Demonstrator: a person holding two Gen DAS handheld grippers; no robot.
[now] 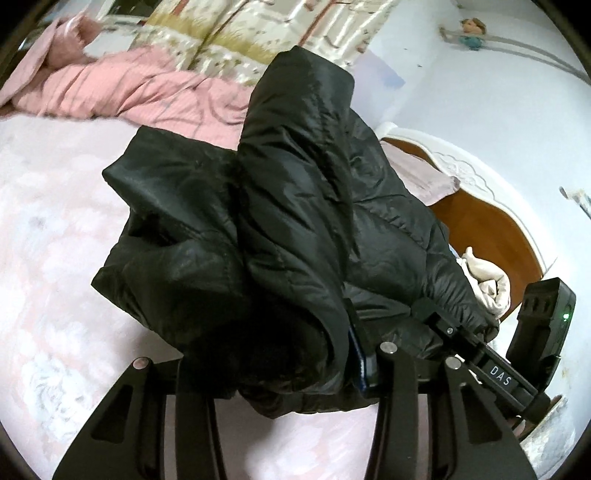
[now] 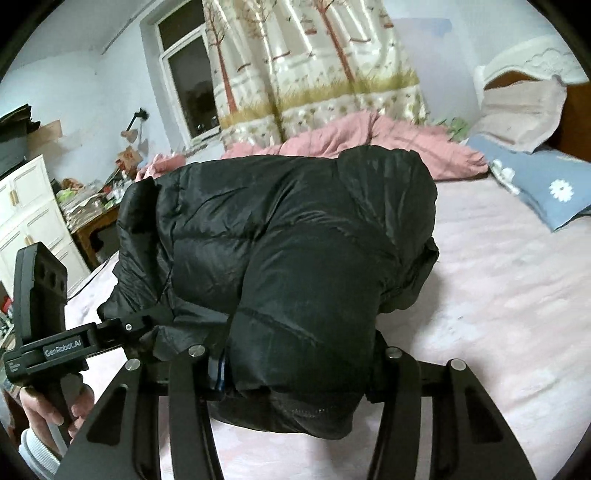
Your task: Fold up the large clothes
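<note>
Left wrist view looks down on a wide bed [image 1: 44, 229] under a pale pink sheet, spreading beyond and to the left of the fingers. A bundled black puffer jacket [image 1: 288, 206] fills the middle, bulging up and forward from between the fingers, its near end clamped there. Past the jacket, far ahead of the fingertips, lies a rumpled pink quilt [image 1: 122, 88], and behind that hangs a tree-print curtain [image 1: 229, 33]. Right of the fingers stands a brown and white headboard [image 1: 491, 221].

The left gripper [image 1: 299, 365] pinches a thick fold of the jacket; the padding swells over both fingers and hides their tips. Just to its right the right gripper [image 1: 461, 332] bites the same end of the bundle.

Right wrist view shows the jacket [image 2: 295, 240] mounded ahead of the fingers, its near edge squeezed in the right gripper [image 2: 295, 362], fabric spilling below the fingers onto the sheet [image 2: 498, 314]. Left of these fingers the left gripper [image 2: 122, 328] meets the jacket's edge, held by a hand [image 2: 40, 406] on its grip. A blue daisy pillow [image 2: 535, 184] lies far right.
</note>
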